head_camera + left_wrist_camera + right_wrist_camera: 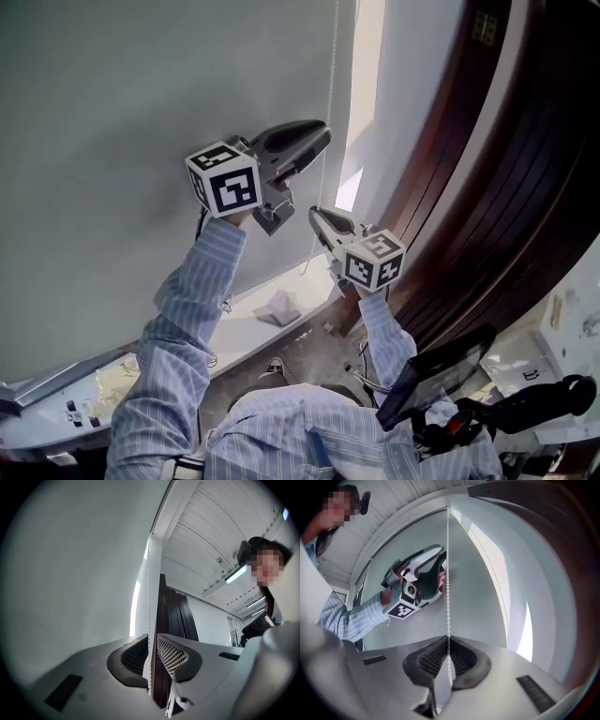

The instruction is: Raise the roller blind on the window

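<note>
A grey roller blind (141,112) covers the window, with a bright slit of daylight along its right edge. A white bead chain (330,84) hangs beside that edge. My left gripper (323,131) is the higher one. In the left gripper view the chain (150,597) runs between the jaws of the left gripper (151,637), lying against the left pad (136,656); a dark gap shows beside it, so the gripper is open. Lower down, my right gripper (316,214) grips the chain. In the right gripper view the pads of the right gripper (449,638) meet on the chain (448,573).
A white window sill (234,342) below carries a crumpled pale cloth (279,307). Dark wooden panelling (497,187) stands close on the right, past a white wall strip (412,94). Black equipment (441,375) sits at the lower right.
</note>
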Motion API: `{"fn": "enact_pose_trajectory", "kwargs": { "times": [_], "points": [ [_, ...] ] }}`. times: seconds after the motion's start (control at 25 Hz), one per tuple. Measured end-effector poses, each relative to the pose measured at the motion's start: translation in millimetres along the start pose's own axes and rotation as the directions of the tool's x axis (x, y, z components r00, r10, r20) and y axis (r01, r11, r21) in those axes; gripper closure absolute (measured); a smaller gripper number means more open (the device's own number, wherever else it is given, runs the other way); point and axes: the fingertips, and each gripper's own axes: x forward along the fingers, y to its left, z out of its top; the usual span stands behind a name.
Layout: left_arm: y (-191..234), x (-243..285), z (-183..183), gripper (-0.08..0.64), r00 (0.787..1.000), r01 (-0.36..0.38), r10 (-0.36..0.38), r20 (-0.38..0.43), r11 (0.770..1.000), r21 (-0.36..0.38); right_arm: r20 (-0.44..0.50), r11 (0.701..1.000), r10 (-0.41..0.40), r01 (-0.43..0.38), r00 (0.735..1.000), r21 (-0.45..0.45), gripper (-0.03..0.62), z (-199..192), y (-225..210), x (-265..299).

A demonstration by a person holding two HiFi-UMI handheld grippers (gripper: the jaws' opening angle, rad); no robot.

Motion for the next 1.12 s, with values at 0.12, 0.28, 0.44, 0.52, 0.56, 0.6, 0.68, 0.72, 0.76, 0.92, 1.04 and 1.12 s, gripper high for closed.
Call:
{"fn": "enact_pose_trajectory", "kwargs": {
  "times": [0.12,0.28,0.44,0.52,0.56,0.6,0.68,0.72,0.76,0.92,1.04,1.12],
  "points": [
    [-0.3,-0.6,-16.8,0.498,1.0,-0.002,0.002,-0.029,1.0,-0.013,-0.037,0.997,0.0,0.003,0.999,0.073,0.578,-39.3,0.3,-2.0],
    [4.6,-2.6,-26.7,0.499,0.998,-0.025,0.025,-0.053,1.0,0.003,-0.099,0.994,-0.006,0.016,0.995,0.109,0.578,-83.6,-0.4,0.4],
    [9.3,-3.6,-26.0,0.54,0.998,-0.036,0.036,-0.058,0.999,0.008,-0.098,0.989,-0.007,0.021,0.995,0.145,0.577,-95.7,-3.8,-0.9],
    [11.8,-3.7,-25.6,0.543,0.997,-0.046,0.047,-0.06,0.999,0.015,-0.107,0.992,-0.007,0.021,0.994,0.124,0.577,-94.6,-3.2,1.2],
    [12.6,-3.3,-25.5,0.543,0.997,-0.05,0.051,-0.061,0.999,0.017,-0.109,0.993,-0.007,0.019,0.994,0.113,0.577,-94.2,-2.4,2.5],
    [13.3,-2.9,-25.6,0.543,0.997,-0.053,0.054,-0.062,0.998,0.018,-0.108,0.994,-0.005,0.017,0.994,0.108,0.577,-94.0,-1.2,3.4],
    [14.9,-2.3,-25.3,0.545,0.996,-0.061,0.062,-0.06,0.998,0.024,-0.09,0.995,-0.006,0.016,0.996,0.104,0.577,-93.0,1.6,3.5],
    [16.0,-2.7,-24.7,0.543,0.996,-0.067,0.068,-0.058,0.997,0.03,-0.078,0.996,-0.011,0.018,0.997,0.093,0.577,-92.2,3.2,2.8],
    [17.2,-3.7,-23.9,0.544,0.996,-0.072,0.074,-0.056,0.997,0.034,-0.067,0.997,-0.015,0.02,0.998,0.074,0.577,-91.4,5.3,2.0],
    [25.0,-9.9,-20.5,0.546,0.993,-0.103,0.105,-0.053,0.993,0.052,-0.061,1.0,-0.009,0.008,0.998,-0.012,0.577,-89.4,15.5,1.0],
    [37.8,-19.0,-17.5,0.548,0.986,-0.159,0.163,-0.04,0.983,0.089,-0.088,0.999,0.005,-0.008,0.996,-0.037,0.577,-91.4,21.4,1.8],
    [46.6,-25.7,-15.1,0.548,0.981,-0.188,0.192,-0.035,0.978,0.09,-0.067,0.997,-0.016,0.011,0.998,-0.08,0.575,-83.9,20.5,-2.5]
  ]
}}
